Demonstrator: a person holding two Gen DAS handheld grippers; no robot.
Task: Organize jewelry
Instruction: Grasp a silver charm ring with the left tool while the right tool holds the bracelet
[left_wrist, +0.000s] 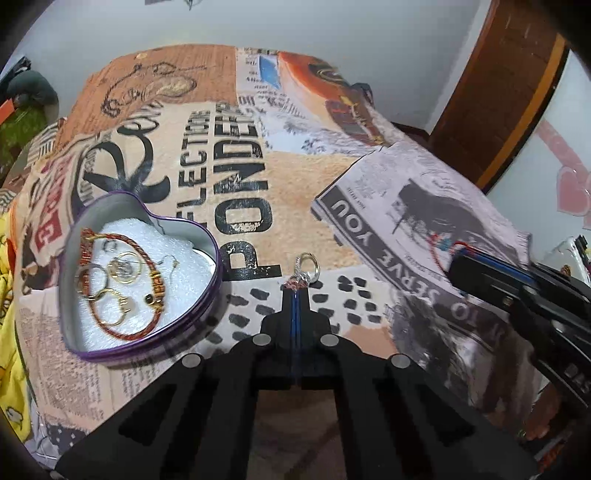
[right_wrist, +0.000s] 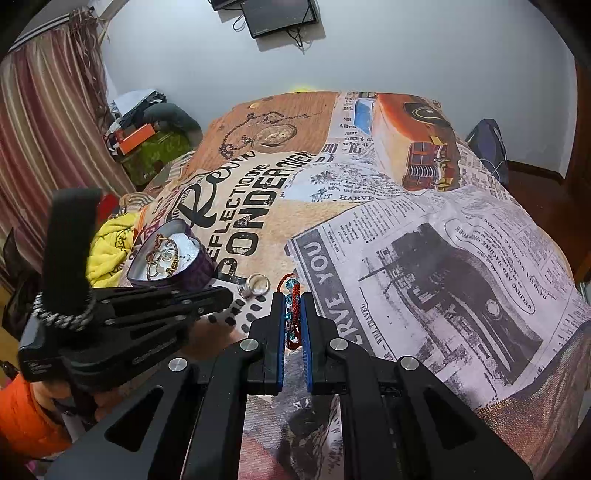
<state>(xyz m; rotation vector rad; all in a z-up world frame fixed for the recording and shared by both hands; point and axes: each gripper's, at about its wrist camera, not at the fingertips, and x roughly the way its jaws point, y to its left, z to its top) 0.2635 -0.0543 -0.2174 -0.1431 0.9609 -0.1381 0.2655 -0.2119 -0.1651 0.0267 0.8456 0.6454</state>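
Note:
A silver ring (left_wrist: 308, 266) with a sparkly top lies on the printed blanket, and my left gripper (left_wrist: 295, 290) is shut on its sparkly end. From the right wrist view, the left gripper (right_wrist: 227, 293) reaches in from the left to the ring (right_wrist: 257, 284). My right gripper (right_wrist: 293, 295) is shut on a red cord bracelet with teal beads (right_wrist: 291, 312); the cord (left_wrist: 441, 242) hangs from the right gripper (left_wrist: 456, 258) at the right. A purple heart-shaped tin (left_wrist: 147, 349) stands to the left, holding gold hoops and a red-gold bracelet (left_wrist: 110, 284) on white foam.
The newspaper-print blanket (right_wrist: 424, 229) covers the whole bed. A yellow cloth (right_wrist: 107, 247) lies beyond the tin at the bed's left edge. Bags and boxes (right_wrist: 147, 147) are piled by the curtain, a dark bag (right_wrist: 487, 140) sits far right. An orange sleeve (right_wrist: 26, 417) shows low left.

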